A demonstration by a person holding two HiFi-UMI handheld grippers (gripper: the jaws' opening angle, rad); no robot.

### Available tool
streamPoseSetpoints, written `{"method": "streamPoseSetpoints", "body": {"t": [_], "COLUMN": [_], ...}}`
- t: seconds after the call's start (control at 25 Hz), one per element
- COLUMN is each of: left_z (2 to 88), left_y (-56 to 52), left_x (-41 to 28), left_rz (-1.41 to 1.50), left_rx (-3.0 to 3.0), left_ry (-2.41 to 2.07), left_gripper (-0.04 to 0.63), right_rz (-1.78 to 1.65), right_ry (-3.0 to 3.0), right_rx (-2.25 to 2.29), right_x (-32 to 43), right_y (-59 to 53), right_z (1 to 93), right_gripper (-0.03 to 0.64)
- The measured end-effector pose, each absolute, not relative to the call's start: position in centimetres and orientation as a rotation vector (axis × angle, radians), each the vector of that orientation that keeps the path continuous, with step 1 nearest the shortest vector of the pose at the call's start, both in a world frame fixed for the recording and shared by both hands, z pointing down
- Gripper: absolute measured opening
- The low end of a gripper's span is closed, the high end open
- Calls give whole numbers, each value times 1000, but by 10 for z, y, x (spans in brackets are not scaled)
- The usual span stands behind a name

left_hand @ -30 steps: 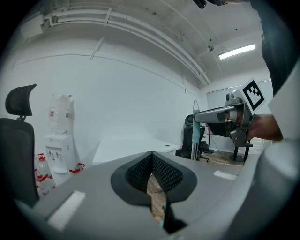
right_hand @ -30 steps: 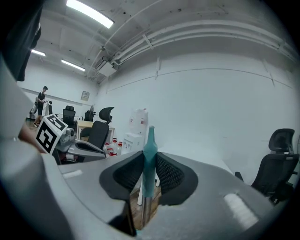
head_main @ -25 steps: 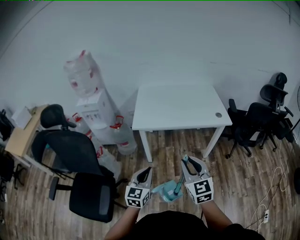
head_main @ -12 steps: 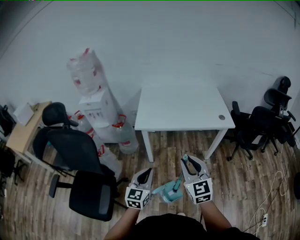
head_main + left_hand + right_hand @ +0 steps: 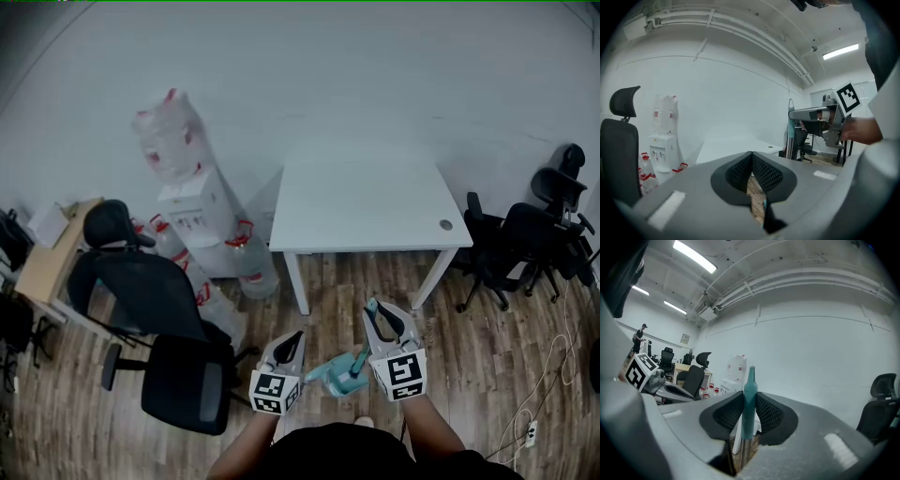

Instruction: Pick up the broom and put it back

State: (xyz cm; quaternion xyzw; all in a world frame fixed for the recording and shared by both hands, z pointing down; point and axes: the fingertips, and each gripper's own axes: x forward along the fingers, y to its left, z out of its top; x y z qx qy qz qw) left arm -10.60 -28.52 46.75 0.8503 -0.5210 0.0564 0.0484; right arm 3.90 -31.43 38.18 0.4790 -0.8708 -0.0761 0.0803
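The broom has a teal handle grip (image 5: 750, 397) on a metal shaft and stands upright between the pads of my right gripper (image 5: 749, 411), which is shut on it. In the head view the teal broom head (image 5: 339, 375) hangs low over the wood floor, between my two grippers. There, my right gripper (image 5: 373, 307) points toward the white table. My left gripper (image 5: 296, 337) sits just left of the broom head, apart from it. Its pads (image 5: 761, 173) meet with nothing between them. The left gripper view shows the right gripper (image 5: 820, 115) holding the handle (image 5: 791, 136).
A white table (image 5: 361, 211) stands ahead by the wall. A water dispenser (image 5: 192, 202) with spare bottles stands to its left. A black office chair (image 5: 155, 319) is close on the left. More chairs (image 5: 525, 239) stand at the right. A cable and power strip (image 5: 532, 431) lie on the floor at the right.
The head view has drifted slightly, so the table and chairs sit a little differently in the picture. Both grippers and the broom hold nearly the same place.
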Motion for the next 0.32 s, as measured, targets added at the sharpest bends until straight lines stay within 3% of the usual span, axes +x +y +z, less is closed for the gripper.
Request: {"method": "streamPoseSetpoints", "body": {"t": [0.32], "left_z": [468], "left_y": [-281], "left_x": [-103], "left_rz": [183], "left_rx": [2601], "left_ry": [-1584], "left_gripper": [17], "right_rz": [-231], "right_ry": [-2614], "right_rx": [1431], "right_x": [38], "right_y": [-312], "right_z": [380], "right_gripper": [92]}}
